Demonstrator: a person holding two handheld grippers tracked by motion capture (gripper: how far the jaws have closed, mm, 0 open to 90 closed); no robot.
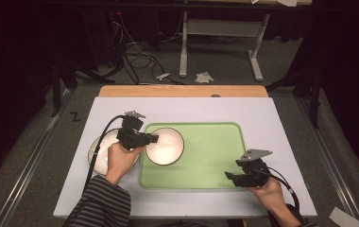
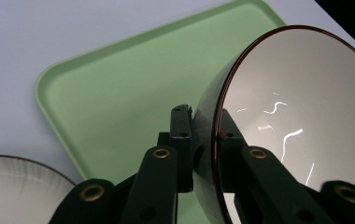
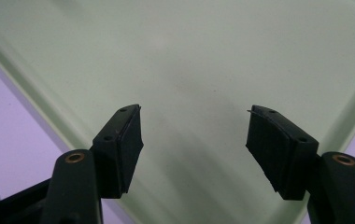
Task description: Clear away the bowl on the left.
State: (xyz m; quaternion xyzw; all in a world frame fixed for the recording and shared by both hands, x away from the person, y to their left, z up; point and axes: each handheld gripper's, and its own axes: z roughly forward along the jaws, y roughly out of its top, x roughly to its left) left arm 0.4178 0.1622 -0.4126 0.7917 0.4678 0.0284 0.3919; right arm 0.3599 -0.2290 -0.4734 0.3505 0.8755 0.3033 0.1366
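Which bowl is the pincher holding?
The dark-rimmed bowl over the green tray, pinched at its rim by the left gripper. The other bowl sits untouched on the white table.

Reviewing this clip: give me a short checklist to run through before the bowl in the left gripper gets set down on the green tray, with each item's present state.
1. Left gripper clamped on the bowl rim, one jaw inside, one outside: ok.
2. Bowl over the green tray, at its left end: ok.
3. Tray floor free of other things: ok.
4. Right gripper open, holding nothing, over the tray's near right corner, apart from the bowl: ok.
5. Second bowl left of the tray, clear of the drop spot: ok.
6. Bowl's base touching the tray: cannot tell.
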